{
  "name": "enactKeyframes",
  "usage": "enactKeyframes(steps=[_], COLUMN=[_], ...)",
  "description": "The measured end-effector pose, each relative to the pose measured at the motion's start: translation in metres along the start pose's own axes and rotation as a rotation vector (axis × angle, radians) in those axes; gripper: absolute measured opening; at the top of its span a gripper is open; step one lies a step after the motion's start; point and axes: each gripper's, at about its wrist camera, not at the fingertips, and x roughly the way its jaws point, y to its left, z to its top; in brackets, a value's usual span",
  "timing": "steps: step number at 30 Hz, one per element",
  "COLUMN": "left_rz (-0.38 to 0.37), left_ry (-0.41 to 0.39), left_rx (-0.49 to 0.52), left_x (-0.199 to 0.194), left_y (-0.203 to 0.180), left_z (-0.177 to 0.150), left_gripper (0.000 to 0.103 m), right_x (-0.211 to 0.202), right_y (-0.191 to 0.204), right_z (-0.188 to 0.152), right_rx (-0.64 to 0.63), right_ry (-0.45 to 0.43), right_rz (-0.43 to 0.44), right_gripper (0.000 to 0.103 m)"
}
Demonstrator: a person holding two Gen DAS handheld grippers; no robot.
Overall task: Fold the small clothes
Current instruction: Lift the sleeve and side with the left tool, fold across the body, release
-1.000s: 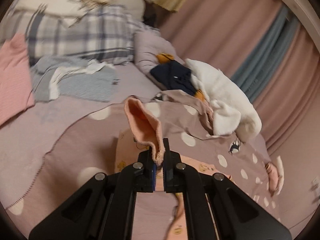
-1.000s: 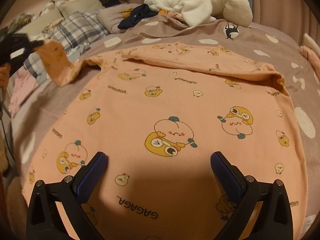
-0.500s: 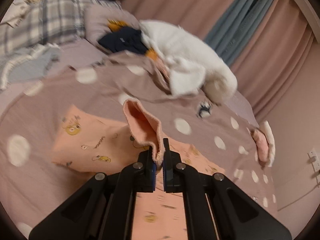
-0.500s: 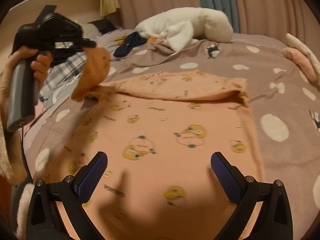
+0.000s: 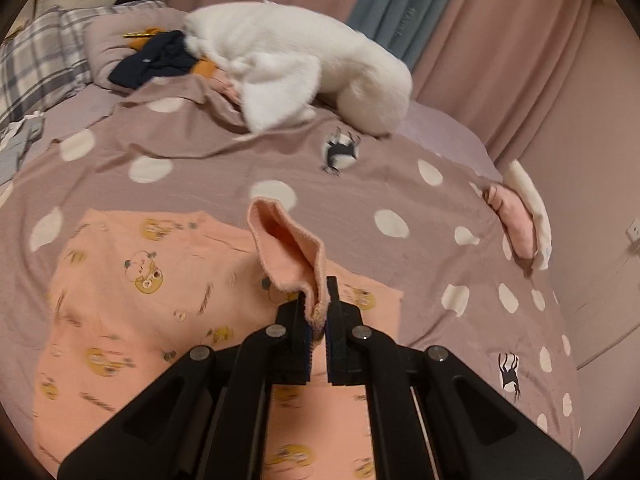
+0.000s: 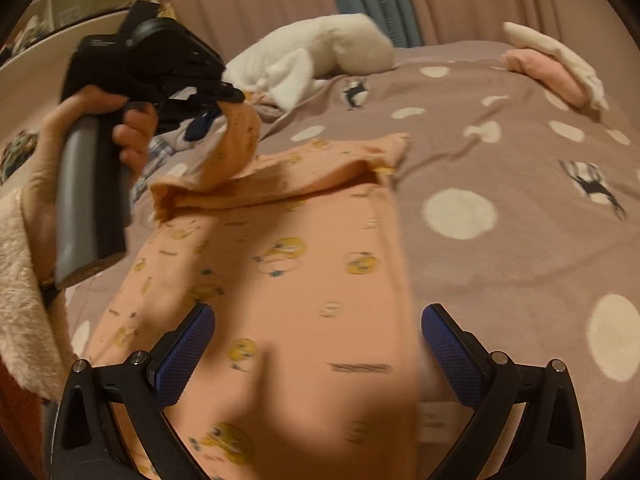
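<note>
The shirt [image 6: 304,264], peach with cartoon prints, lies flat on the dotted blanket [image 6: 500,200] covering the bed. Its far part is folded over into a thick band, and its right edge runs straight down the blanket. To the right of that edge the blanket is bare apart from its dots and small cat prints. At the bed's far side lie a white plush toy [image 5: 304,56] and a dark garment [image 5: 156,60] on a plaid pillow [image 5: 36,56]; a pink and cream bundle [image 5: 520,224] sits at the right rim, near the curtains [image 5: 480,20].

The left hand-held gripper [image 5: 318,320] is clamped on a corner of the shirt; the pinched cloth stands up in a loop above the fingers, lifted clear of the rest. In the right wrist view it hangs over the shirt's far left corner, held by the left hand [image 6: 120,132].

The right hand-held gripper [image 6: 318,348] hovers wide apart over the near part of the shirt, holding nothing; its blue pads [image 6: 184,356] straddle the cloth.
</note>
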Motion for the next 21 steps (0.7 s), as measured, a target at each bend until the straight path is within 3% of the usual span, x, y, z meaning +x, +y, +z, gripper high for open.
enactKeyframes(steps=[7,11,13,15,21], left_rz=[-0.036,-0.096,-0.134,-0.225,-0.267], left_ry=[0.073,0.144,0.189,0.222,0.184], left_rx=[0.07,0.184,0.185,0.121,0.096], left_x=[0.044,0.06,0.063,0.062,0.036], left_y=[-0.048,-0.071,-0.076,-0.074,-0.074], left_z=[-0.029,-0.038,-0.041,-0.043,-0.036], left_gripper=[0.005,0.009,0.037,0.057,0.077], right_x=[0.001,0.003,-0.001,-0.001,0.002], right_y=[-0.039,-0.045,-0.047,-0.05,-0.059], right_z=[-0.001,-0.006,-0.008,-0.008,-0.008], right_rx=[0.153,0.114,0.089,0.091,0.134], right_ry=[0.005,0.046,0.046,0.041,0.045], right_rz=[0.003,-0.031,-0.05,-0.051,-0.045], right_gripper=[0.103,0.103,0.103,0.103,0.103])
